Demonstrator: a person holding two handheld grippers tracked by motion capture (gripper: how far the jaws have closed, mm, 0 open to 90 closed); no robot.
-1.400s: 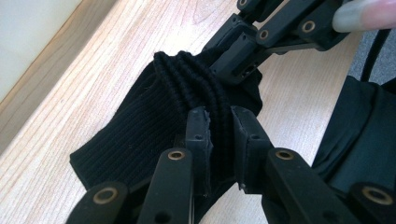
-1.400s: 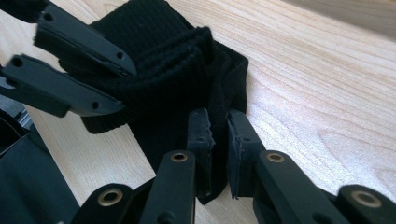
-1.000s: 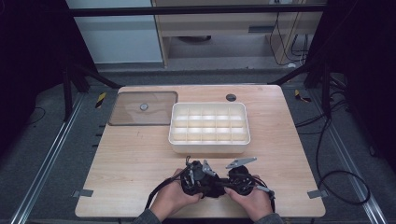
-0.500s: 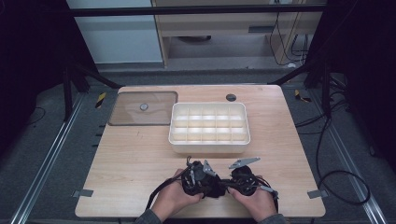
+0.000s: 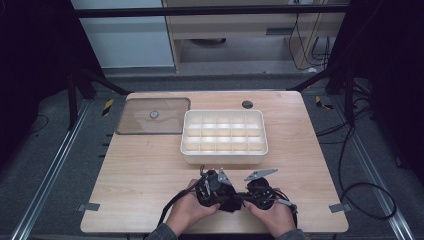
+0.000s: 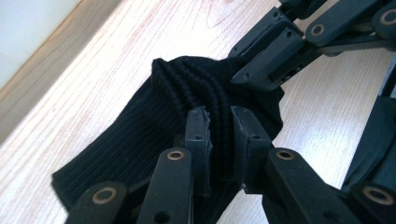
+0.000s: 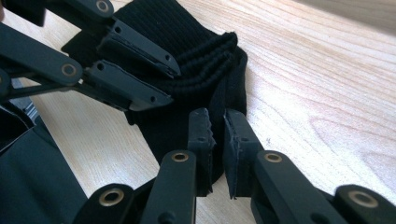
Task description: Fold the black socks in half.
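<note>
One black ribbed sock (image 6: 140, 135) lies bunched on our pale wooden desk (image 5: 150, 170), near its front edge. Our left gripper (image 6: 219, 123) pinches its folded cuff; our right gripper (image 7: 218, 128), jaws just closing, nips the knit fabric.

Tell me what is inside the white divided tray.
In the high view the white tray shows a grid of compartments, and none visibly holds anything. Its clear lid lies flat on the table beside it, so nothing covers the compartments.
</note>
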